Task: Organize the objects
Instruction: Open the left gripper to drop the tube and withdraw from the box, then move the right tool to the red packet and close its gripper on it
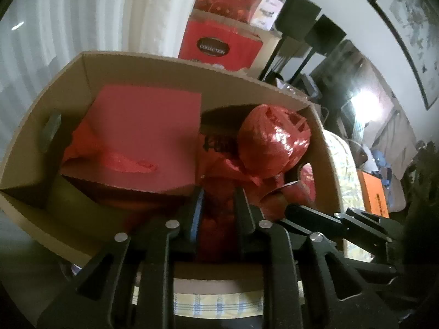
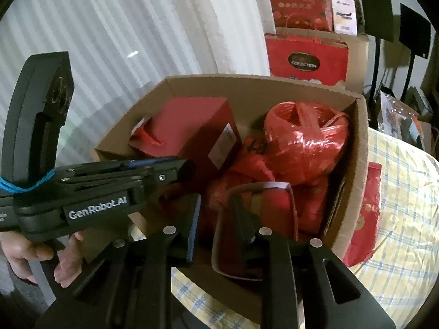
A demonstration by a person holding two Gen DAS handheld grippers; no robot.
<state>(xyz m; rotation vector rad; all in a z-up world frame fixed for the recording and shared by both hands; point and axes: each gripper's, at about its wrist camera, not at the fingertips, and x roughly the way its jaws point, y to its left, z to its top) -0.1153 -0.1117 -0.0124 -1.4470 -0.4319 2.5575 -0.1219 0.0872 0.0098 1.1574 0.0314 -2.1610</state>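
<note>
An open cardboard box [image 1: 164,74] [image 2: 247,78] holds a plain red box [image 1: 145,137] [image 2: 192,115], a ball of shiny red twine [image 1: 271,139] [image 2: 304,142] and crumpled red plastic bags [image 1: 219,164] [image 2: 247,161]. My left gripper [image 1: 219,208] [image 2: 186,167] dips over the near wall, its jaws a little apart with red plastic showing in the gap. My right gripper [image 2: 216,213] [image 1: 288,208] stands at a red paper bag with a white rim [image 2: 274,205]. One finger is inside the rim and the other outside, and the pads do not press on it.
Red gift boxes [image 2: 304,57] [image 1: 219,46] are stacked behind the carton, black stands [image 2: 378,54] to their right. The carton rests on a yellow checked cloth [image 2: 397,219]. A white curtain [image 2: 137,41] hangs on the left. A hand [image 2: 27,252] grips the left tool.
</note>
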